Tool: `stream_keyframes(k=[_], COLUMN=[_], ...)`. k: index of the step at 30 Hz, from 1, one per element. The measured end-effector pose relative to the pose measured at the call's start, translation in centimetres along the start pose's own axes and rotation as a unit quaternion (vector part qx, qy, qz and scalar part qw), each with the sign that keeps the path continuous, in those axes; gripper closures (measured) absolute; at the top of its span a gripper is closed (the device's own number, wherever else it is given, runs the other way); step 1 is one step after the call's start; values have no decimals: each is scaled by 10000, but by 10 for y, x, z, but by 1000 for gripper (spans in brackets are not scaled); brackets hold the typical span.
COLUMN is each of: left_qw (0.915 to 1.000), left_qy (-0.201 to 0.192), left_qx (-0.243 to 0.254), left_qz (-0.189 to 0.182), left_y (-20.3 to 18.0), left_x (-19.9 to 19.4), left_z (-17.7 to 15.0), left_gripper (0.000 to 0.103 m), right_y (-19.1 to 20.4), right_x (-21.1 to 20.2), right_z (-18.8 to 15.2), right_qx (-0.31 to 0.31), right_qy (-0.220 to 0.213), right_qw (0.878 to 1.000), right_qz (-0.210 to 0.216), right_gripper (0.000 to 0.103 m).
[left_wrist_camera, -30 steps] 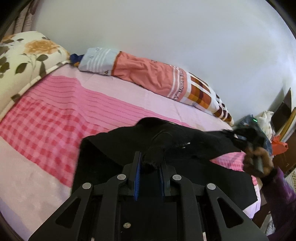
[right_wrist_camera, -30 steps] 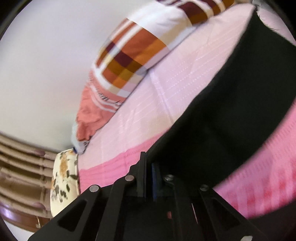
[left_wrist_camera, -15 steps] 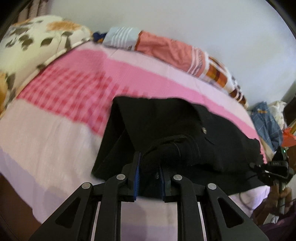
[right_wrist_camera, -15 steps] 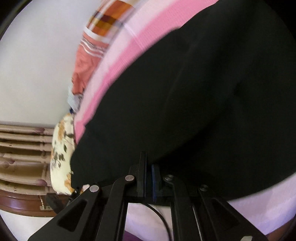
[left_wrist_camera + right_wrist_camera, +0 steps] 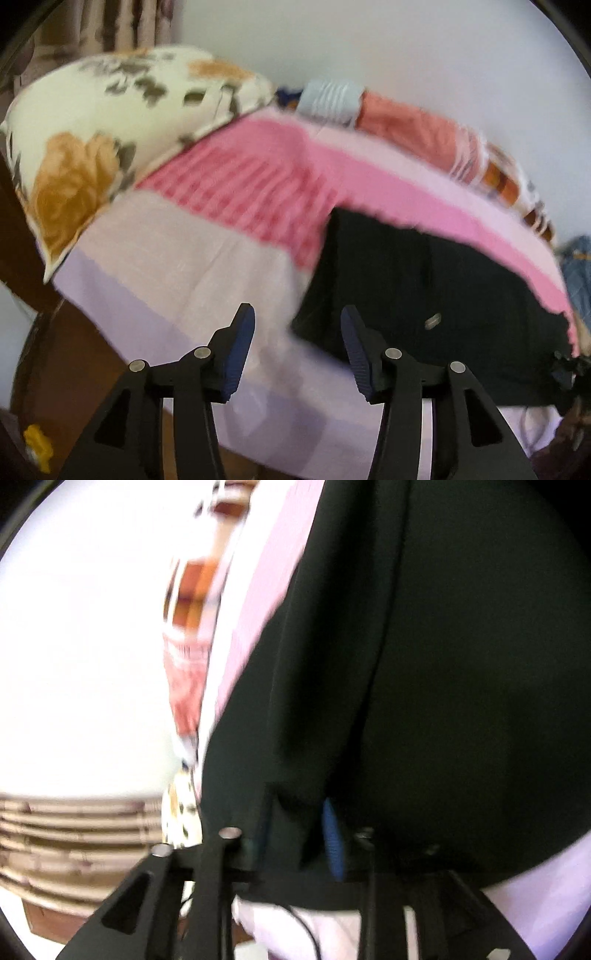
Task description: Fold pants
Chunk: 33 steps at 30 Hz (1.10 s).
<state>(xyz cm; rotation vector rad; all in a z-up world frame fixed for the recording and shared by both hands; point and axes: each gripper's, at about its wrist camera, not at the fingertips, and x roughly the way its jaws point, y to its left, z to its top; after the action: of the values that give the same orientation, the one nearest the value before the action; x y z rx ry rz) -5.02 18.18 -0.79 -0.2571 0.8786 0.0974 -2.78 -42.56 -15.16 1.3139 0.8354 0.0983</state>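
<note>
Black pants (image 5: 424,295) lie folded on the pink-and-lilac bed sheet (image 5: 192,258), toward the right side of the bed near its front edge; a small metal button shows on the top layer. Left gripper (image 5: 297,332) hangs above the sheet just left of the pants, jaws spread after just opening, nothing between them, blue pads bare. Right gripper (image 5: 295,830) sits low against the pants (image 5: 461,664); jaws have just been opening, blue pad visible, dark fabric lies between them but the view is blurred. Floral pillow (image 5: 110,129) at the bed's far left, orange bolster (image 5: 406,125) along the wall.
</note>
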Motion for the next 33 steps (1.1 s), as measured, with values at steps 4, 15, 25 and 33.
stream_keyframes(k=[4,15,25,33], left_qw=[9987,9904,9889,9874], left_qy=[-24,393,678,917], left_qx=[345,768,667,421], left_qz=[-373,-1077,-1144,-1222], left_y=[-37,-122,-131,-135], left_x=[-1,17,31,40], left_z=[10,9,8,6], left_gripper=[44,39,39,39], right_y=[-21,-34,-25,-27], right_x=[-23,-82,-85,-72], right_z=[46,126,171,165], right_qx=[436,637,-38,-370], right_qy=[-533,-1888,-1583,-1440], right_qw=[9969,9796,9844,9836], right_qz=[386,245,-764,-1020], right_gripper=[66,66,78,96])
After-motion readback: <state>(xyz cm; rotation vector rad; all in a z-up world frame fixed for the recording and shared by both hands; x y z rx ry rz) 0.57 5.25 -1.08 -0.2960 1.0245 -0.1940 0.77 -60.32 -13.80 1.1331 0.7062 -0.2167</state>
